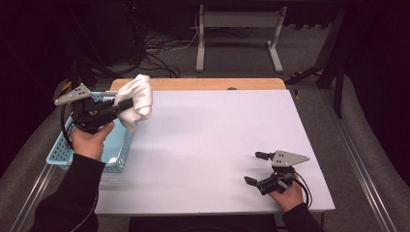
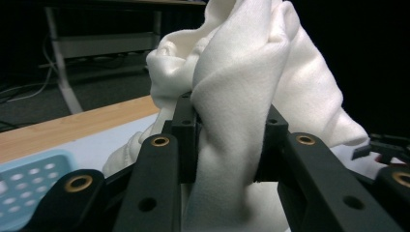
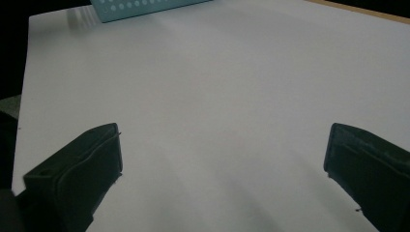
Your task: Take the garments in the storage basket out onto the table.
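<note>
A bunched white cloth [image 1: 137, 100] hangs in the air over the table's left edge, pinched between the jaws of my left gripper [image 1: 126, 104]. In the left gripper view the cloth [image 2: 251, 82] bulges up and out between the two black fingers [image 2: 186, 130], which press on a thick fold of it. My right gripper [image 1: 257, 168] rests low on the white table near the front right corner, jaws spread wide. In the right gripper view its fingers [image 3: 82, 169] stand far apart with bare table between them.
A light blue perforated basket [image 1: 118, 157] sits at the table's left edge, under my left hand. The white sheet [image 1: 217, 140] covers the wooden tabletop [image 1: 203, 84]. Beyond the far edge stand a white desk frame [image 1: 237, 34] and cables on the floor.
</note>
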Tool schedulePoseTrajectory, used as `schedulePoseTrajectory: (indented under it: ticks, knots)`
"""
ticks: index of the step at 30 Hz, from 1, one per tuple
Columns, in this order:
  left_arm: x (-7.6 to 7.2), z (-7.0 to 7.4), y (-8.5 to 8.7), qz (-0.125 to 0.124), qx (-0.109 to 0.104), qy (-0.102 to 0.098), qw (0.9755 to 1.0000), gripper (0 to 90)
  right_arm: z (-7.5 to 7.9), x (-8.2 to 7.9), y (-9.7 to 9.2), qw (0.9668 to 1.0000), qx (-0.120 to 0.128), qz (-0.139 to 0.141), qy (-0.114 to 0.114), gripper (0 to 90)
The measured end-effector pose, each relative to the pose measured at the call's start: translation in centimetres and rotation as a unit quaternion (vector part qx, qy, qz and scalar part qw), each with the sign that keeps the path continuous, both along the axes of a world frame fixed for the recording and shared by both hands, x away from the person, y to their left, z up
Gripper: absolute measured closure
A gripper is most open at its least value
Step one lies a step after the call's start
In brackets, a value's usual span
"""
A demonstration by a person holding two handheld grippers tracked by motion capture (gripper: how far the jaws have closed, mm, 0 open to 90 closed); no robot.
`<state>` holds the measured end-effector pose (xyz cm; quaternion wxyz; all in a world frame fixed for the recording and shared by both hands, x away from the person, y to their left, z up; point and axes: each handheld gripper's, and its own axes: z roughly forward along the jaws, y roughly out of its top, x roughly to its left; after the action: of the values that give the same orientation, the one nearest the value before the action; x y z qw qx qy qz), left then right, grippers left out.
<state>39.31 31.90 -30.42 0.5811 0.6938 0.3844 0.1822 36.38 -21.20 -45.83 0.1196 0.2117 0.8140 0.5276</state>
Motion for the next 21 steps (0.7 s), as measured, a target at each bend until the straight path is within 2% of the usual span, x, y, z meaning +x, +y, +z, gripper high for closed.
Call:
schedulePoseTrajectory:
  ticks: [8, 11, 13, 21]
  knots:
    - [-0.3, -0.6, -3.5, -0.048, 0.000, -0.002, 0.9989, 69.4, 0.0, 0.0, 0.0, 1.0000, 0.001, 0.001, 0.000, 0.8]
    - [-0.3, -0.8, -4.2, -0.058, 0.001, -0.001, 0.9983, 69.4, 0.0, 0.0, 0.0, 1.0000, 0.001, 0.001, -0.001, 0.8]
    - [-0.3, -1.2, -5.2, -0.073, 0.000, 0.001, 0.9974, 69.4, 0.0, 0.0, 0.0, 1.0000, 0.003, 0.001, 0.001, 0.8]
    - [-0.2, -2.9, -7.5, -0.102, -0.010, 0.011, 0.9947, 69.3, 0.0, 0.0, -0.1, 1.0000, 0.003, 0.001, 0.001, 0.8]
